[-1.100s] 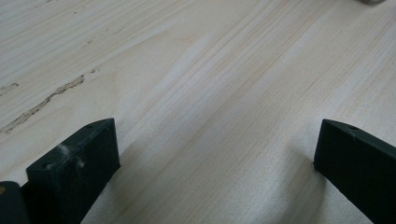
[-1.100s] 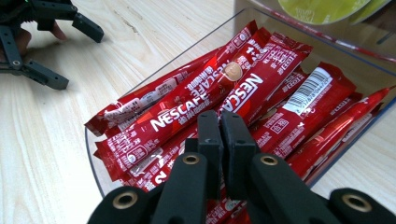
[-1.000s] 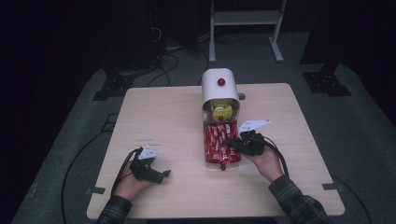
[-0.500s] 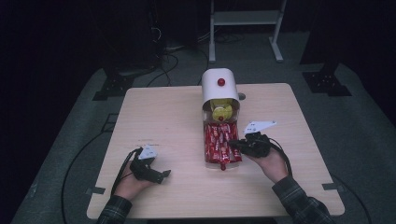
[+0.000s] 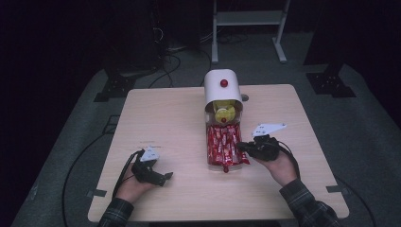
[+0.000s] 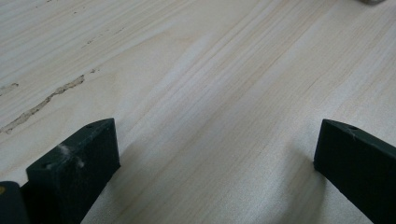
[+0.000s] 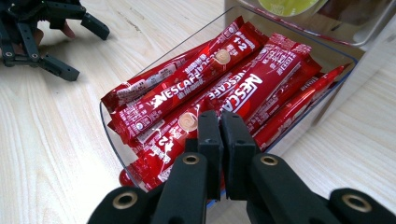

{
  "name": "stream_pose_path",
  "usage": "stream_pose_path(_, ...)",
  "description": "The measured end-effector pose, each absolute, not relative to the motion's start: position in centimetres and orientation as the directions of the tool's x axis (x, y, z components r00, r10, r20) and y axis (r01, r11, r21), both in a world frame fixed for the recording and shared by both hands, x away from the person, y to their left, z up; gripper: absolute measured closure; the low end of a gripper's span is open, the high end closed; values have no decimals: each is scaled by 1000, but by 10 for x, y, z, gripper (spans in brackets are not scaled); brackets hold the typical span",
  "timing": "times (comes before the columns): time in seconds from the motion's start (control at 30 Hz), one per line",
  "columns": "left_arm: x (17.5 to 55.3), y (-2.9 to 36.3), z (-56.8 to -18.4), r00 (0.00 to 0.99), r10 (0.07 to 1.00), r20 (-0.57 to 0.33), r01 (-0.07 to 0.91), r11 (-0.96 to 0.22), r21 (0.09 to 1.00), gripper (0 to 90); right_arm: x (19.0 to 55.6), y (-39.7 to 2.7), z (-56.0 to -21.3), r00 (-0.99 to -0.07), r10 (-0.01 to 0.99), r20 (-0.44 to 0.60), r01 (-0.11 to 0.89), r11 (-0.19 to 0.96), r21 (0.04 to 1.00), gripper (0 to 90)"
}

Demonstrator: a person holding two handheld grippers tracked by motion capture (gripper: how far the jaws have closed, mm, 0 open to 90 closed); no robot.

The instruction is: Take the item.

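A clear plastic tray (image 5: 208,156) at mid-table holds several red Nescafe sachets (image 5: 226,144), also close up as sachets (image 7: 210,79) within the tray's rim (image 7: 104,116). My right gripper (image 5: 242,147) reaches in from the tray's right side. Its jaws stand shut (image 7: 219,119) just over the pile, tips touching the top sachets; I cannot tell whether a sachet edge is pinched between them. My left gripper (image 5: 164,178) rests on the table at the near left, open with bare wood between its jaws (image 6: 215,154). It also lies across the table in the right gripper view (image 7: 86,49).
A white dispenser (image 5: 222,87) with a red knob stands behind the tray, with a yellow object (image 5: 224,112) under its hood. The wooden table (image 5: 165,118) has bare room to the left and far right. Cables trail off the near edge from both grippers.
My right hand has drifted slightly toward the near right beside the tray, jaws still shut. The left hand has stayed put.
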State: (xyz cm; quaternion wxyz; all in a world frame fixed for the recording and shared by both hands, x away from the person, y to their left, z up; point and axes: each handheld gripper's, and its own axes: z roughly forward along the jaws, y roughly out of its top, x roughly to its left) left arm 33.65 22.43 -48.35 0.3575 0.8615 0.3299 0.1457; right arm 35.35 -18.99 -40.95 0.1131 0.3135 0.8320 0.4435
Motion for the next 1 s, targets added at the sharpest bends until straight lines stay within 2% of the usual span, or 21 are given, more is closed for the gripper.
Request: stream_pose_path(1.0,337,224,-483,740,672,16,464,-527,712,0,349,-219,-408,-750,655,92,440,390,809,864)
